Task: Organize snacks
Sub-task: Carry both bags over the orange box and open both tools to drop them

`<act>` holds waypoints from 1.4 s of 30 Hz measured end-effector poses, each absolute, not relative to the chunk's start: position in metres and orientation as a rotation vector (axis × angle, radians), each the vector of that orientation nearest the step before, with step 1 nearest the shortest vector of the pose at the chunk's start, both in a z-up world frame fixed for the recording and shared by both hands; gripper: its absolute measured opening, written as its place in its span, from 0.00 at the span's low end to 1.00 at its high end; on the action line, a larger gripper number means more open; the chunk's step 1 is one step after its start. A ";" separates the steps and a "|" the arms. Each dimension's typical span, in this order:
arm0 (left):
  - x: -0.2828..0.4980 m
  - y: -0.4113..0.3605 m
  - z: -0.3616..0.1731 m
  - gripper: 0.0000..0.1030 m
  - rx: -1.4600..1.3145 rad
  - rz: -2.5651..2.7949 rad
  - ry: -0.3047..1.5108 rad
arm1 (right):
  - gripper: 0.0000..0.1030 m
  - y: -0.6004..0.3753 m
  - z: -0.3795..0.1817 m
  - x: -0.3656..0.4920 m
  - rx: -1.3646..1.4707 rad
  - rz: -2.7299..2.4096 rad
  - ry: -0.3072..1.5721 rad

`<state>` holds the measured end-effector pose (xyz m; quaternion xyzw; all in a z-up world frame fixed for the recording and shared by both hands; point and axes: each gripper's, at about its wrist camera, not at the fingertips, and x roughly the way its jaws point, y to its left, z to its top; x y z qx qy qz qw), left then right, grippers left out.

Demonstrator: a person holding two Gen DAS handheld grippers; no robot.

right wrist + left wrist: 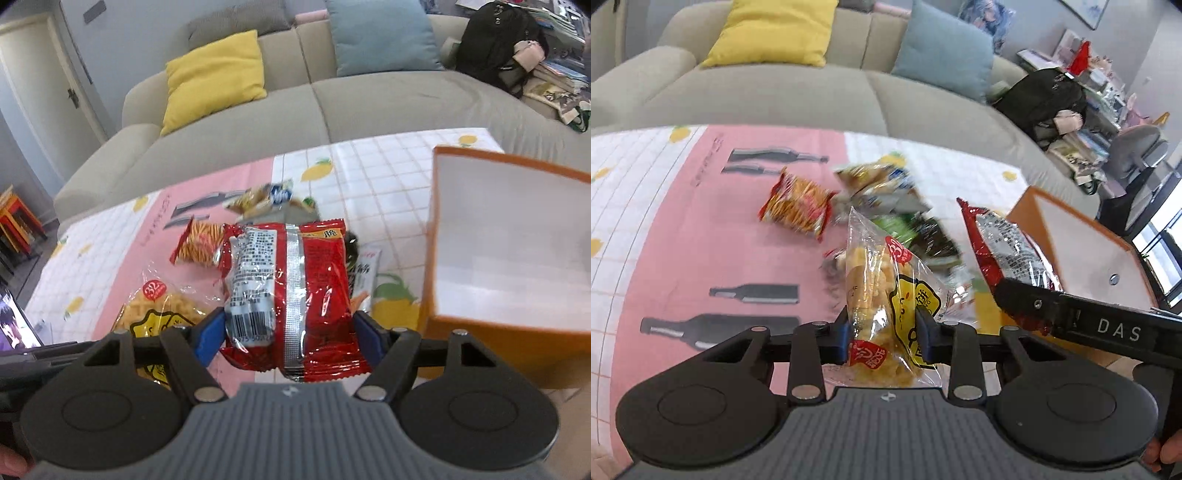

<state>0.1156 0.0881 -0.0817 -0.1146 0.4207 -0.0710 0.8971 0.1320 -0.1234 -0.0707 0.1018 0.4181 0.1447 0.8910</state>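
Observation:
My left gripper (882, 332) is shut on a clear bag of yellow puffed snacks (882, 291), held above the table. My right gripper (290, 332) is shut on a red foil snack packet (291, 284), barcode side up, also lifted; the same red packet (1004, 251) and right gripper finger show at the right of the left wrist view. The yellow snack bag (155, 310) appears at the lower left of the right wrist view. More snacks lie in a pile on the cloth: a red-orange cracker pack (798, 203) and a blue-and-tan bag (882, 184). An open orange box (509, 251) stands to the right.
The table wears a pink and white checked cloth (701, 229) with bottle and lemon prints. A beige sofa (812, 96) with a yellow cushion (775, 29) and a blue cushion (945, 51) stands behind it. A black backpack (1049, 99) and cluttered shelves lie at the far right.

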 end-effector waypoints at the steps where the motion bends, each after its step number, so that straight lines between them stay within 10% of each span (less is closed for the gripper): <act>1: 0.115 0.085 -0.078 0.36 -0.238 -0.153 0.864 | 0.69 -0.128 -0.068 0.130 0.219 0.298 0.868; 22: 0.196 -0.056 -0.024 0.35 -0.154 -0.407 0.911 | 0.69 -0.266 -0.018 0.161 0.079 0.075 0.917; 42: 0.265 -0.176 -0.093 0.34 0.222 -0.524 1.171 | 0.70 -0.321 -0.089 0.219 -0.068 0.083 1.220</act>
